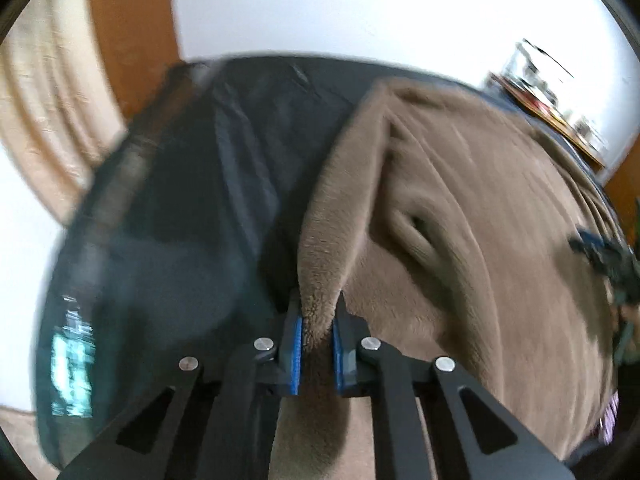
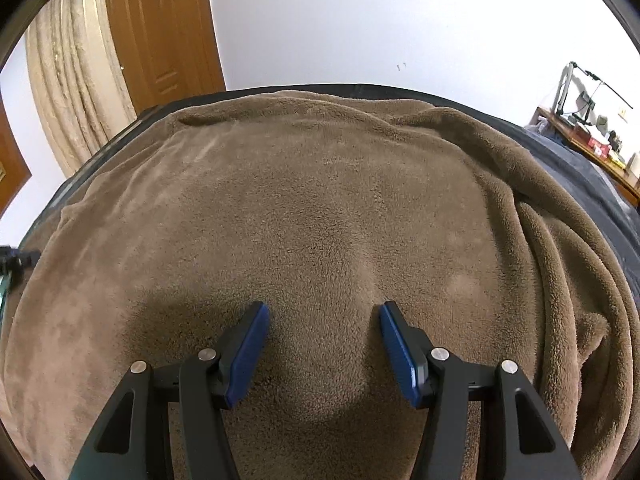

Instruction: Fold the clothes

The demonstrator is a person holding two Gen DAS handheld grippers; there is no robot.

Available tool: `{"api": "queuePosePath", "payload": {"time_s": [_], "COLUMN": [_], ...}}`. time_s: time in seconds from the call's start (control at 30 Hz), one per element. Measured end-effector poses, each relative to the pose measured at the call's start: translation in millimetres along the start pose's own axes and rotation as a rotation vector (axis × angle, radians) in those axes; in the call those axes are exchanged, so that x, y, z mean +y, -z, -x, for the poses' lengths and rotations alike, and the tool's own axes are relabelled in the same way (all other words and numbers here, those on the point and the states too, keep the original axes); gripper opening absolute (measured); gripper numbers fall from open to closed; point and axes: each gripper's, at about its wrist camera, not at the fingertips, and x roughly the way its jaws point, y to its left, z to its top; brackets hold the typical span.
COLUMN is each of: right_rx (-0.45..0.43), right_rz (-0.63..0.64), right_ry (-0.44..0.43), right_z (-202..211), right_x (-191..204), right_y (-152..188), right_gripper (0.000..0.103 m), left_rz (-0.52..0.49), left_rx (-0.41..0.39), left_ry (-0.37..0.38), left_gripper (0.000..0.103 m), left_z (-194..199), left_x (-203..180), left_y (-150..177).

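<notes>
A: Where is the brown fleece (image 2: 320, 208) lying?

B: It is spreading across the dark worktop (image 1: 168, 216), its long edge running toward the frame's top.

A: And the claws?

B: The left claw (image 1: 316, 344) is pinching that edge, tilting downward; the blurred view suggests motion. The right claw (image 2: 324, 344) is hovering, jaws apart, over the middle.
</notes>
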Motion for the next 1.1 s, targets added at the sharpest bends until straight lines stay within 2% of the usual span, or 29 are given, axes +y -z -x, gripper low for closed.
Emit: {"api": "queuePosePath", "payload": {"time_s": [0.07, 0.23, 0.3, 0.43, 0.53, 0.6, 0.63, 0.7, 0.77, 0.87, 0.93, 1.03, 1.1], "right_rx": [-0.001, 0.003, 0.002, 0.002, 0.004, 0.005, 0.005, 0.008, 0.012, 0.018, 0.02, 0.021, 0.022], "right_rz": [-0.002, -0.015, -0.02, -0.022, -0.014, -0.014, -0.014, -0.009, 0.002, 0.02, 0.025, 0.024, 0.024], "right_ry": [-0.001, 0.006, -0.001, -0.003, -0.003, -0.008, -0.015, -0.03, -0.033, -0.013, -0.007, -0.011, -0.012], "right_z": [-2, -5, -4, -5, -5, -5, -5, -6, -8, -9, -10, -9, -9], "right_x": [1, 1, -1, -2, -2, -2, -2, 0, 2, 6, 7, 7, 7], "right_y": [-1, -3, -3, -3, -3, -2, -2, -3, -3, -3, -2, -2, -2], "right_gripper": [0.06, 0.06, 0.06, 0.06, 0.062, 0.065, 0.066, 0.075, 0.077, 0.077, 0.078, 0.08, 0.081], "left_rz": [0.027, 0.065, 0.042, 0.014, 0.022, 0.036, 0.043, 0.066, 0.097, 0.167, 0.188, 0.121, 0.059], "left_rx": [-0.062, -0.128, -0.119, -0.03, 0.021, 0.05, 0.064, 0.053, 0.029, -0.028, -0.061, -0.09, -0.086], "left_ry": [-0.09, -0.185, -0.241, -0.325, -0.363, -0.384, -0.394, -0.386, -0.383, -0.383, -0.362, -0.267, -0.178], "left_gripper": [0.013, 0.013, 0.013, 0.016, 0.029, 0.049, 0.053, 0.058, 0.064, 0.078, 0.08, 0.081, 0.083], "left_z": [12, 16, 4, -33, -48, -54, -57, -51, -41, -19, -5, 5, 2], "left_x": [11, 24, 18, 16, 22, 27, 29, 35, 38, 43, 34, -6, -39], "left_y": [-15, -52, -62, -65, -58, -51, -47, -42, -40, -40, -41, -42, -38]}}
